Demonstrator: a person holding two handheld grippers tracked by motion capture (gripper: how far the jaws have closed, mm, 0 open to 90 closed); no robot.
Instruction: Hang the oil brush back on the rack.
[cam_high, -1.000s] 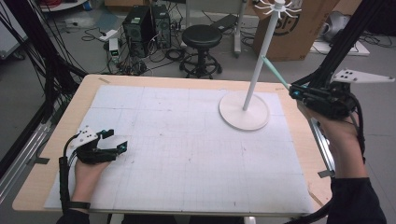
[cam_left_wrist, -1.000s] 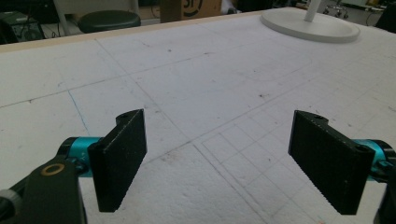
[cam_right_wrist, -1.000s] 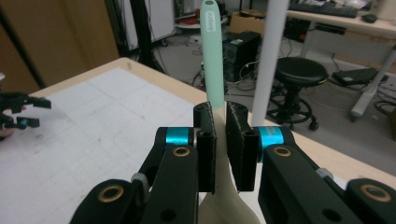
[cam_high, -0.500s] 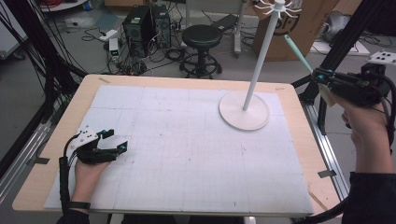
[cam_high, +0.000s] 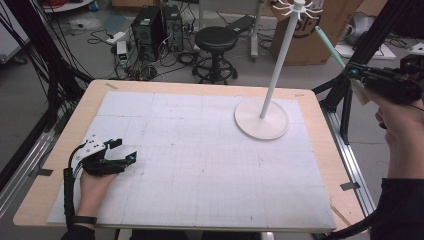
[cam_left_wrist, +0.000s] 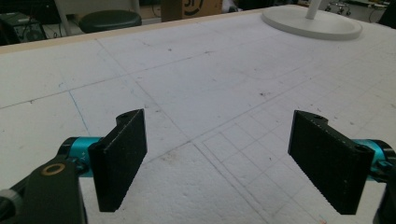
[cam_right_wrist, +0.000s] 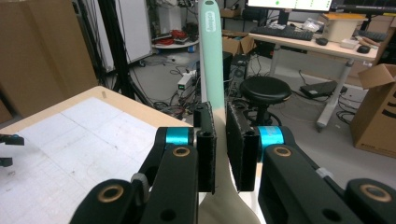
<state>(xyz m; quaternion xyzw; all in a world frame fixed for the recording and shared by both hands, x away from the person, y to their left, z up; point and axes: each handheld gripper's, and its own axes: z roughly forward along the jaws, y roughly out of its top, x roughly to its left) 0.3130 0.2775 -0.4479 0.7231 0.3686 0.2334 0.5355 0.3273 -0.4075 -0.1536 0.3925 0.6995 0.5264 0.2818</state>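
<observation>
A spatula with a mint-green handle (cam_high: 330, 46) (cam_right_wrist: 210, 56) and a cream blade sticks up and to the left out of my right gripper (cam_high: 351, 73) (cam_right_wrist: 220, 144), which is shut on it just above the blade. This gripper hovers in the air past the table's right edge, to the right of a white rack's pole (cam_high: 279, 65). The rack has a round base (cam_high: 261, 120) (cam_left_wrist: 312, 25) and a ring of hooks (cam_high: 298, 6) on top. My left gripper (cam_high: 123, 150) (cam_left_wrist: 223, 158) rests on the white mat at the near left, open, with nothing between its pads.
A white gridded mat (cam_high: 200, 165) covers the wooden table (cam_high: 90, 102). Behind the table stand a black stool (cam_high: 216, 40), computer towers (cam_high: 157, 27) and a cardboard box (cam_high: 305, 42). Black frame bars (cam_high: 370, 45) rise at the right.
My right gripper has risen and drifted right, away from the rack's pole, carrying the spatula. The left hand has stayed put.
</observation>
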